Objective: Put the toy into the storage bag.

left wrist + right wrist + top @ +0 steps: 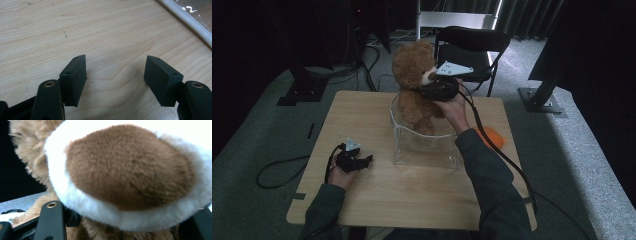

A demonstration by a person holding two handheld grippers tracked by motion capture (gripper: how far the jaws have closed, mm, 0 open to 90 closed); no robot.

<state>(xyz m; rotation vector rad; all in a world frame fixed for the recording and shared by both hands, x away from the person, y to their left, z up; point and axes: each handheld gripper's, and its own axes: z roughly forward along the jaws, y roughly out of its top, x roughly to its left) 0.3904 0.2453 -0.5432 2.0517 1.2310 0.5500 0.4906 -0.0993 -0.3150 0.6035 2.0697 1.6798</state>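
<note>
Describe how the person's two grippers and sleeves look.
Both grippers are black. The left gripper has two blocky rectangular jaws on arms with brass-ringed holes. Each carries a grey three-cornered plate on top, larger on the right gripper, and trails a black cable. The sleeves are dark grey-green.

We see 1 brown teddy bear [413, 75] upright, its legs down inside a clear plastic bag [424, 145] standing open near the middle of the wooden table.
</note>
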